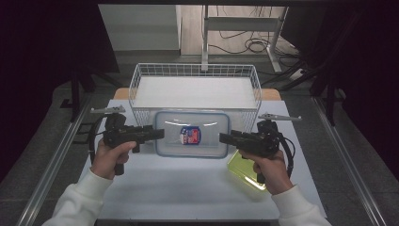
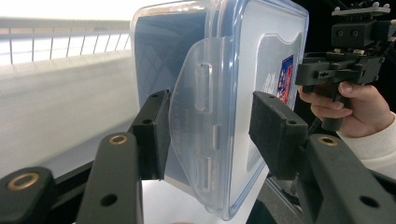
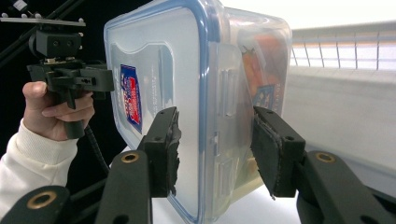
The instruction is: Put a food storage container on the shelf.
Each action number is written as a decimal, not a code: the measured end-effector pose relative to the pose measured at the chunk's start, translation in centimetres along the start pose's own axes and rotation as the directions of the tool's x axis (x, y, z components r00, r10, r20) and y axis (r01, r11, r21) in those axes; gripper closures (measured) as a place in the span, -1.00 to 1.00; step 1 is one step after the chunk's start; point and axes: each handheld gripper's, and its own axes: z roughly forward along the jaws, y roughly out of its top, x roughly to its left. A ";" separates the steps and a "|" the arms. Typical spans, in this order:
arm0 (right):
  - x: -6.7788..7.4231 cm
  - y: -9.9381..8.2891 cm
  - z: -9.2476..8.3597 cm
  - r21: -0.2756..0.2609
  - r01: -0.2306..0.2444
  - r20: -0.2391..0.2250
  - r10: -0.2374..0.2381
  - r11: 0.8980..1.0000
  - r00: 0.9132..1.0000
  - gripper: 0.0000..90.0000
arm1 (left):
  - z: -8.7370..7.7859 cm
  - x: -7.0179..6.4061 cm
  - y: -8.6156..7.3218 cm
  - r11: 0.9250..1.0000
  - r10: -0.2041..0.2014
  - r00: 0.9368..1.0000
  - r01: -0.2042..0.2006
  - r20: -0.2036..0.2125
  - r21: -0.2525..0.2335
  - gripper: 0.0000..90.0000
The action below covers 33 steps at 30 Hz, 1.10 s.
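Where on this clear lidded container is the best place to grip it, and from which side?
Grip the lidded container at its two short ends, one gripper from each side, jaws spanning lid and base over the latch flap. It is wide and flat, so both the left gripper and right gripper holding opposite ends keep it level.

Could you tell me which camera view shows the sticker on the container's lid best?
The high view: the red and blue sticker faces that camera squarely on the lid. The right gripper view shows it slanted, and the left gripper view shows a sliver at the lid's far edge.
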 end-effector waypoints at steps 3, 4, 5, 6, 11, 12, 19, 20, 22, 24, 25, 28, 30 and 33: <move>0.0 0.6 -0.2 -0.005 0.005 -0.001 -0.005 1.000 1.000 0.18 | 0.0 -0.1 0.7 1.000 0.006 1.000 -0.006 0.000 -0.003 0.11; 0.0 0.8 -0.2 -0.008 0.008 -0.001 -0.008 1.000 1.000 0.18 | 0.0 -0.2 0.9 1.000 0.010 1.000 -0.010 -0.002 -0.004 0.11; -0.1 1.2 -0.3 -0.014 0.015 -0.002 -0.015 1.000 1.000 0.18 | 0.0 -0.2 1.1 1.000 0.012 1.000 -0.012 -0.003 -0.005 0.11; -0.1 1.2 -0.3 -0.014 0.015 -0.002 -0.015 1.000 1.000 0.18 | 0.0 -0.3 1.3 1.000 0.015 1.000 -0.015 -0.003 -0.006 0.11; -0.1 2.1 -0.5 -0.019 0.019 0.000 -0.019 1.000 1.000 0.18 | 0.2 -0.3 2.3 1.000 0.023 1.000 -0.023 -0.001 -0.010 0.11; -0.1 2.4 -0.6 -0.020 0.021 -0.001 -0.021 1.000 1.000 0.18 | 0.2 -0.3 2.6 1.000 0.024 1.000 -0.024 0.002 -0.012 0.11; -0.1 3.7 -1.0 -0.031 0.040 0.001 -0.040 0.999 0.999 0.18 | 0.2 -0.6 3.8 0.999 0.038 0.999 -0.038 0.003 -0.022 0.11; -0.1 3.7 -1.0 -0.031 0.040 0.001 -0.040 0.999 0.999 0.18 | 0.2 -0.6 3.8 0.999 0.038 0.999 -0.038 0.003 -0.022 0.11; -0.1 4.2 -1.1 -0.037 0.043 -0.001 -0.043 0.998 0.999 0.18 | 0.2 -0.7 4.2 0.999 0.040 0.999 -0.040 0.002 -0.024 0.11; -0.1 4.3 -1.1 -0.038 0.044 -0.002 -0.044 0.998 0.999 0.18 | 0.2 -0.8 4.5 0.999 0.049 0.999 -0.049 0.000 -0.023 0.11; -0.1 4.4 -1.1 -0.041 0.046 -0.003 -0.046 0.998 0.999 0.18 | 0.2 -0.8 4.7 0.998 0.050 0.999 -0.050 -0.001 -0.024 0.11; -0.2 4.8 -1.1 -0.044 0.047 -0.006 -0.047 0.998 0.999 0.18 | 0.3 -0.8 5.2 0.998 0.054 0.999 -0.054 -0.002 -0.023 0.11; -0.4 5.3 -1.2 -0.048 0.049 -0.009 -0.049 0.998 0.999 0.19 | 0.3 -0.8 5.8 0.998 0.057 0.998 -0.057 -0.003 -0.024 0.11; -0.4 5.7 -1.1 -0.050 0.049 -0.012 -0.050 0.998 0.999 0.19 | 0.3 -0.8 6.2 0.998 0.057 0.998 -0.057 -0.005 -0.027 0.11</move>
